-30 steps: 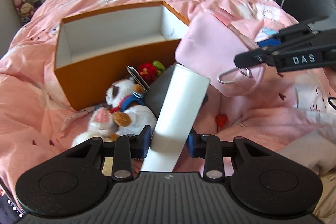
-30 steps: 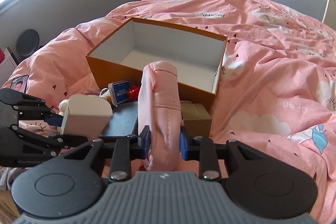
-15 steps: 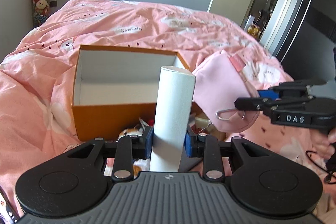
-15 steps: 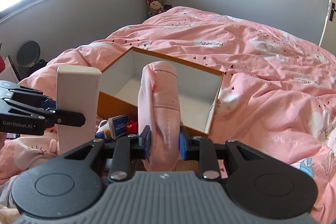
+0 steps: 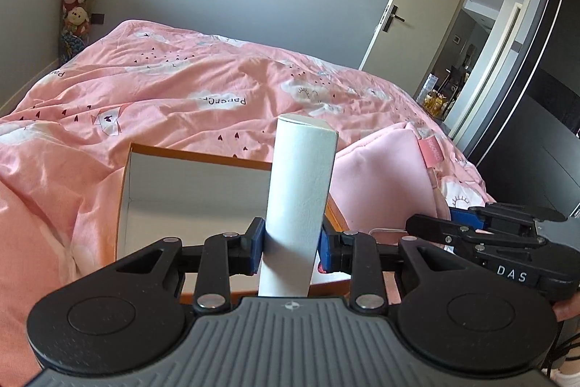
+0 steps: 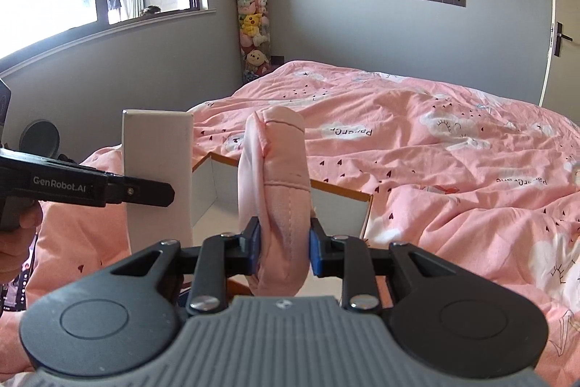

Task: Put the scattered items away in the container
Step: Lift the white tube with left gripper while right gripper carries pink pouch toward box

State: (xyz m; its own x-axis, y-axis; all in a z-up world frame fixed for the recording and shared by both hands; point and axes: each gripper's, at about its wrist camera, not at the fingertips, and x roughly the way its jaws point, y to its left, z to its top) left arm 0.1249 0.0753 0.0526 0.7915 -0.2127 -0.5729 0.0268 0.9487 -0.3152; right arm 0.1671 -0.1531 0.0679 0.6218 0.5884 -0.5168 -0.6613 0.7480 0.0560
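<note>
Your left hand-held gripper (image 5: 290,251) is clamped on the tall white box (image 5: 299,202), held upright. Your right hand-held gripper (image 6: 284,251) is pinched on the pink fabric pouch (image 6: 277,198). Both loads hang in front of the orange cardboard box (image 5: 125,191) lying on the bed (image 5: 145,89), the white box over its near wall and the pouch just beside its right wall.

Carry each load forward past the near rim before you lower it. The white box is tall, so I'd tip it flat as it goes down; standing up it would likely topple. Bring the pouch in alongside it, not on top, and keep the two grippers from crossing.

The part of the orange box's white interior that shows looks bare, though the floor is largely hidden behind your loads. Open the fingers only once each item rests inside.
</note>
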